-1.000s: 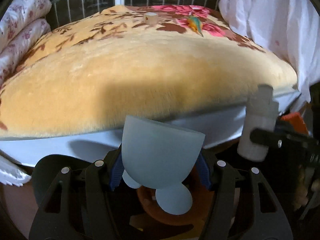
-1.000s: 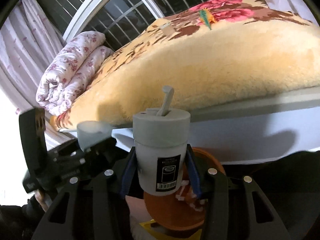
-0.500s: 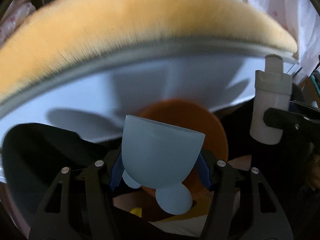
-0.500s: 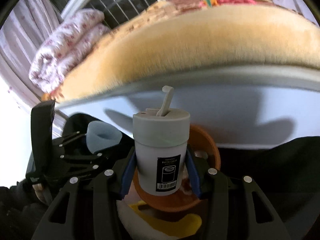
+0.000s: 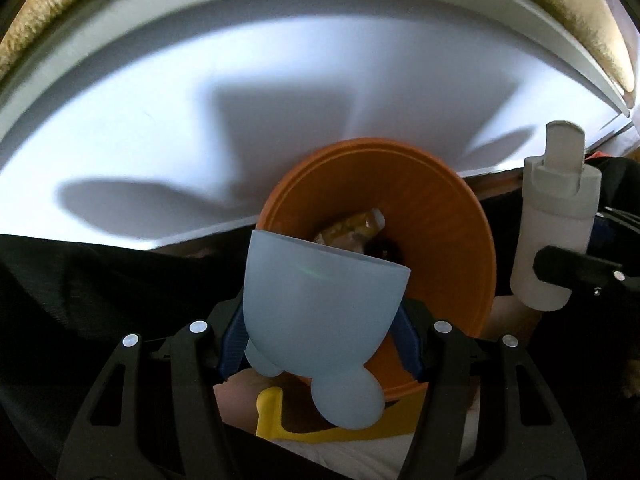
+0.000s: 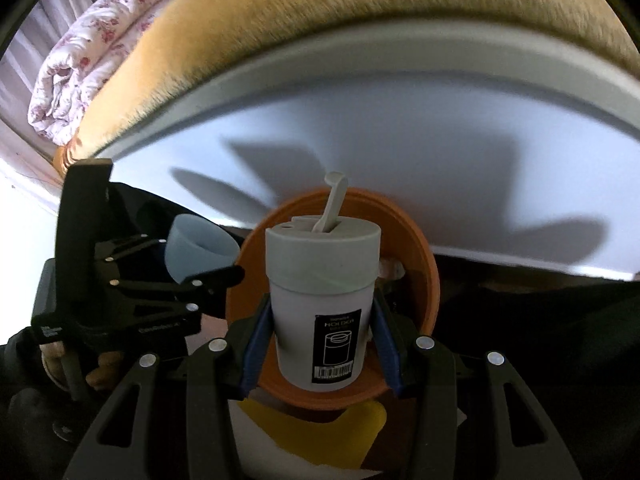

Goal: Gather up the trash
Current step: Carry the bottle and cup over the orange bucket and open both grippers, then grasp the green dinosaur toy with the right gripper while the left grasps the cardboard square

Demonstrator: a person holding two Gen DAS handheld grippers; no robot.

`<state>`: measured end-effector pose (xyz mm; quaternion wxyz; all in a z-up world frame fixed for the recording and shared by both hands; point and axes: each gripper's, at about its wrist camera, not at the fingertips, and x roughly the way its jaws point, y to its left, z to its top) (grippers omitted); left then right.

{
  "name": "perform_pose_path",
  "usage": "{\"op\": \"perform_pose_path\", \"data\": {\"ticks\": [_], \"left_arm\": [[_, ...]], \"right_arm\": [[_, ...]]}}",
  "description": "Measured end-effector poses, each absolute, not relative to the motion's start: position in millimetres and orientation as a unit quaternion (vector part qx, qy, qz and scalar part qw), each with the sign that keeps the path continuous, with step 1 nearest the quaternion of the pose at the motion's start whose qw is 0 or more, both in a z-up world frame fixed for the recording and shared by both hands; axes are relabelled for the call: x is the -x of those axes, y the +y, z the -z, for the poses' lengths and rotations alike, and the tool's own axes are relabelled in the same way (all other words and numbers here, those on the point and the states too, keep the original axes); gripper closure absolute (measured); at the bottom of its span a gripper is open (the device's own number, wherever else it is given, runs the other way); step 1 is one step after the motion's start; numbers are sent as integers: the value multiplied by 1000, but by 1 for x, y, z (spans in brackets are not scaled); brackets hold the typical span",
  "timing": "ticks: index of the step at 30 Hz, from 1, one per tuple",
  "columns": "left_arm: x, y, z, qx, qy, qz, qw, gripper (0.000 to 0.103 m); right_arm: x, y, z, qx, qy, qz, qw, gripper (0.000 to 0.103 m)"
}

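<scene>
My left gripper (image 5: pixel 322 344) is shut on a pale blue footed cup (image 5: pixel 320 300) and holds it over the near rim of an orange trash bin (image 5: pixel 452 216) on the floor. Wrappers (image 5: pixel 352 228) lie inside the bin. My right gripper (image 6: pixel 322 344) is shut on a white container with a grey flip-top lid (image 6: pixel 322 280), held upright above the same orange bin (image 6: pixel 420 272). The container also shows at the right of the left wrist view (image 5: pixel 556 220), and the blue cup at the left of the right wrist view (image 6: pixel 196 248).
The white side of the bed (image 5: pixel 200 120) rises just behind the bin, with an orange plush blanket (image 6: pixel 320 12) on top. A rolled floral quilt (image 6: pixel 80 68) lies at the far left. A yellow and white object (image 6: pixel 316 424) lies under the bin's near side.
Both grippers have dropped lower and tilted down with their loads, from bed level to just above the orange bin. The bin's inside has come into view.
</scene>
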<state>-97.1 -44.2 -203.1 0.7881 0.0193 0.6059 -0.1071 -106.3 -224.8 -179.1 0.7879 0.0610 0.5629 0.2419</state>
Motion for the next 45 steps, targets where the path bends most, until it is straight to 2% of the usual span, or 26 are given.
{"op": "perform_pose_path", "data": {"ticks": [8, 9, 10, 11, 12, 19, 23, 28, 32, 39, 45], "left_arm": [[93, -46, 211, -23, 617, 110, 779, 43], [92, -46, 212, -25, 619, 110, 777, 42], [90, -46, 216, -28, 629, 104, 770, 33], [88, -45, 219, -31, 634, 98, 767, 27], [87, -44, 221, -32, 638, 92, 764, 22], [89, -35, 216, -3, 642, 107, 760, 22], [100, -32, 184, 8, 613, 145, 777, 22], [116, -19, 110, 3, 523, 159, 837, 21], [107, -12, 57, 3, 452, 139, 881, 15], [57, -6, 8, 8, 378, 112, 919, 12], [-9, -3, -1, 32, 367, 87, 925, 11]], "right_arm": [[102, -214, 191, -58, 581, -243, 775, 55], [99, -210, 194, -54, 586, -247, 770, 52], [98, -209, 197, -53, 589, -247, 767, 45], [97, -208, 199, -52, 589, -238, 770, 30], [97, -209, 200, -52, 588, -229, 774, 28], [102, -227, 189, -94, 573, -213, 786, 26], [115, -241, 162, -107, 534, -205, 813, 24], [120, -258, 100, -102, 455, -225, 856, 18], [104, -263, 49, -82, 398, -239, 882, 13], [9, -268, -17, -80, 353, -223, 905, 12], [-111, -260, -23, -40, 369, -156, 915, 12]]}}
